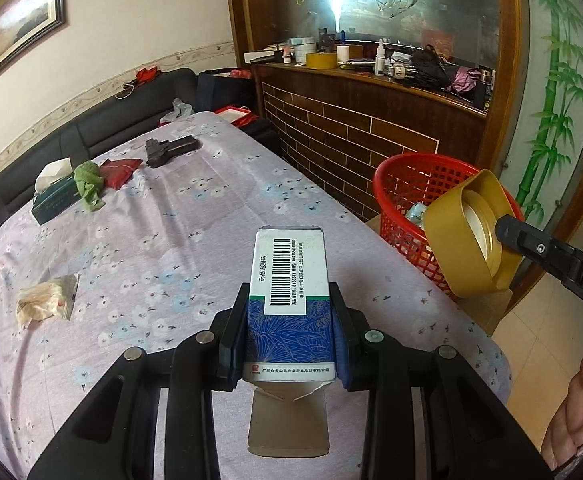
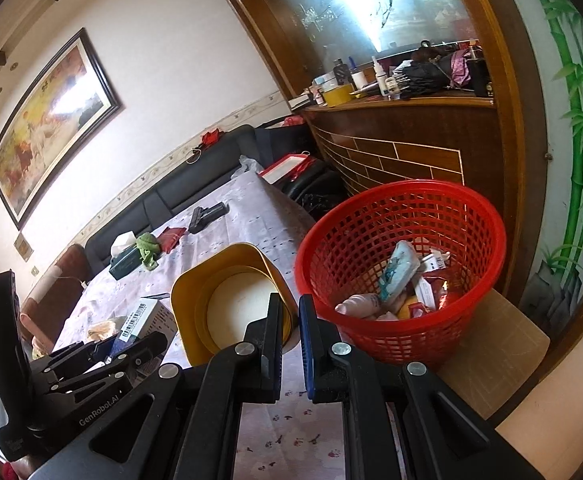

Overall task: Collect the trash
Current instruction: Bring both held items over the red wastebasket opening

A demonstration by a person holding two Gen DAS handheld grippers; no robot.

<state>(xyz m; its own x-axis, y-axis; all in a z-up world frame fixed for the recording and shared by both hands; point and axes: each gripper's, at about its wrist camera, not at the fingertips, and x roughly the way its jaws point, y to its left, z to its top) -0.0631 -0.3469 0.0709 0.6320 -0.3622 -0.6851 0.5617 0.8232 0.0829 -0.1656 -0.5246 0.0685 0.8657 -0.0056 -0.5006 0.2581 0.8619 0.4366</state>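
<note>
The medicine carton (image 1: 289, 304) sits pinched between the left gripper (image 1: 290, 334) pads, its torn flap hanging below them; it looks light and crushable, best held across its flat sides. The right gripper (image 2: 290, 332) clamps the rim of a gold square tin (image 2: 227, 300), likely stiff, light and slick. Just ahead of the right gripper stands the red mesh basket (image 2: 401, 200), part full. Beneath both spreads the floral tablecloth (image 1: 163, 216), with a crumpled wrapper (image 1: 47, 300) left of the left gripper; a dark sofa (image 1: 91, 128) lies beyond.
</note>
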